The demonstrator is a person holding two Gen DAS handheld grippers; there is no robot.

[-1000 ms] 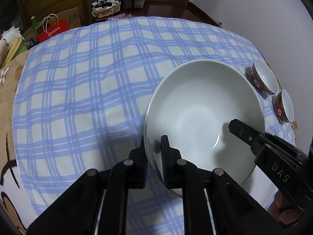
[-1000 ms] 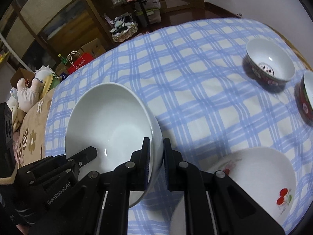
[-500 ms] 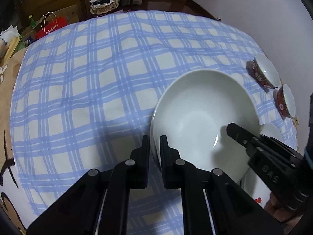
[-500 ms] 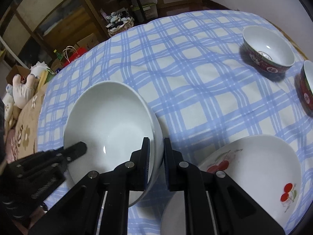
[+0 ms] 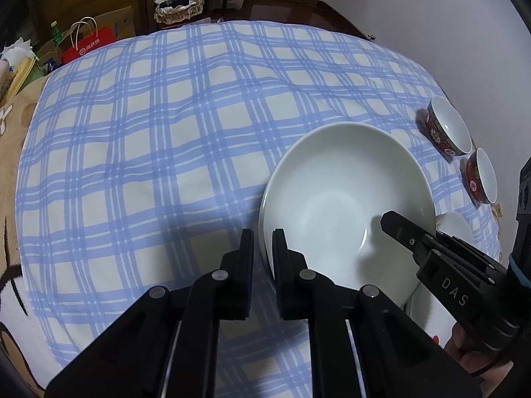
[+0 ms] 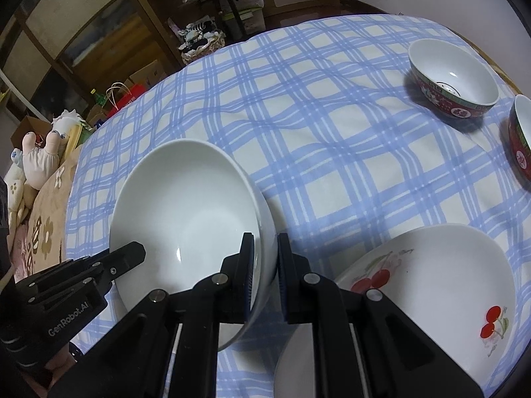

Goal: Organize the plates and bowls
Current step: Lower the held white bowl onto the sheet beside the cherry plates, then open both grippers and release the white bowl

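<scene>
A large plain white bowl is sitting mouth-up, slightly tilted, above the blue-and-white checked tablecloth, pinched on opposite sides of its rim by two handheld grippers; being round, it has no long axis to speak of. The left gripper is clamping the rim on one side, one finger inside the bowl and the other outside, while the right gripper is gripping the opposite rim in the same way. Whether the bowl's base is touching the cloth cannot be told. Just beside it, toward the near edge, a white plate with red cherries is lying flat, its edge partly under the right gripper. Well apart, near the far side by the wall, two small red-patterned bowls are standing upright next to each other. Beyond the table, a red paper bag, a basket and wooden shelving are filling the dim room.
</scene>
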